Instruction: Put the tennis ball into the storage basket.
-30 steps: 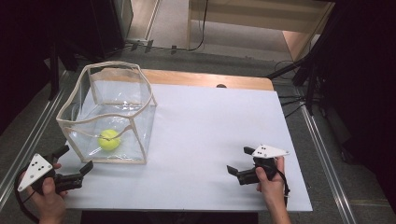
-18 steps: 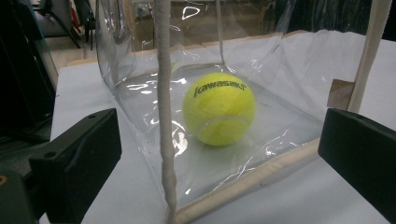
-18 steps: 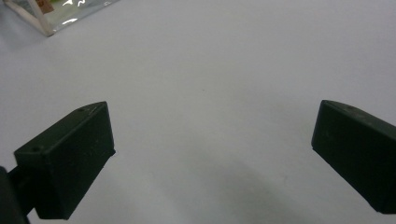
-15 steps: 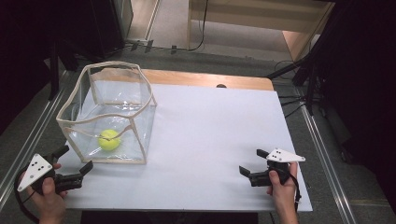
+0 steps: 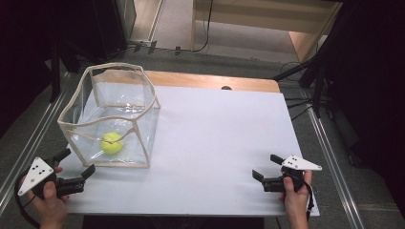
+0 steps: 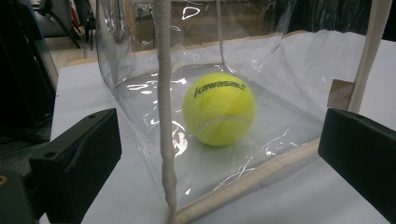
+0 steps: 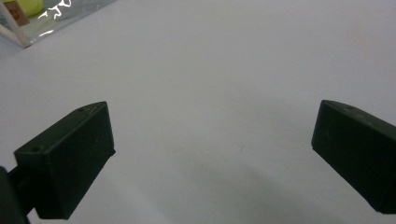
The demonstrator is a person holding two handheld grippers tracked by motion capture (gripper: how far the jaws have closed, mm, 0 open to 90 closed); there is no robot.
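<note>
Ball lies inside clear bag, near its front wall. Judged light, springy, fuzzy; take across its middle. Left gripper beside bag, right gripper well apart; both spread wide, empty.

In the right gripper view the ball and the clear box are cut off by the top edge. The box's seam crosses the ball's left side.
</note>
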